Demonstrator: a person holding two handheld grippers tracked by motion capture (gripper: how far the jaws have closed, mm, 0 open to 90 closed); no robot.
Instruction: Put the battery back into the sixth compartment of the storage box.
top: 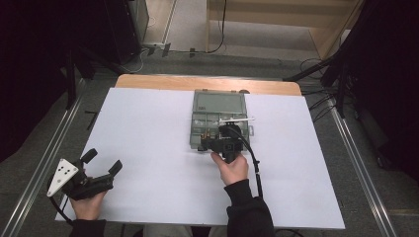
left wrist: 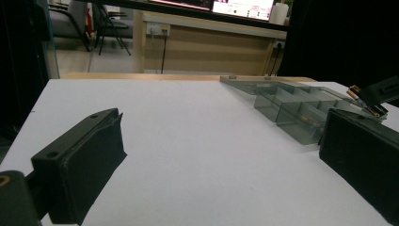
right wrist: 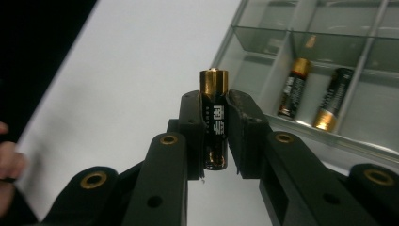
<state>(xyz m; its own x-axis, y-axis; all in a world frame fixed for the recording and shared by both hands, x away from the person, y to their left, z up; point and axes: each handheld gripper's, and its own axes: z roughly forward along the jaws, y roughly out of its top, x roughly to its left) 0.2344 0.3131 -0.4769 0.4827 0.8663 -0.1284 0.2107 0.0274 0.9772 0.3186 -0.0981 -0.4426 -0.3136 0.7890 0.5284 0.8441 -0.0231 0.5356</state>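
Note:
A black and gold battery [right wrist: 214, 117] stands upright between the pads of my right gripper [right wrist: 215, 100], which is shut on it. In the high view this gripper [top: 206, 145] hovers at the near left corner of a clear grey compartment box [top: 197, 129], pointing left. Two more batteries [right wrist: 292, 89] [right wrist: 331, 99] lie in neighbouring compartments of the box [right wrist: 263, 35]. My left gripper [top: 103, 161] rests at the table's near left corner, jaws wide apart with nothing between them. In its own view the left gripper [left wrist: 221, 127] faces bare white table, with the box [left wrist: 291, 108] off to the right.
A white sheet [top: 148, 138] covers the table, with a wooden strip [top: 163, 81] showing along the far edge. The box's lid [top: 220, 103] lies flat toward the back. A black cable [top: 256, 168] trails from the right gripper along the person's sleeve.

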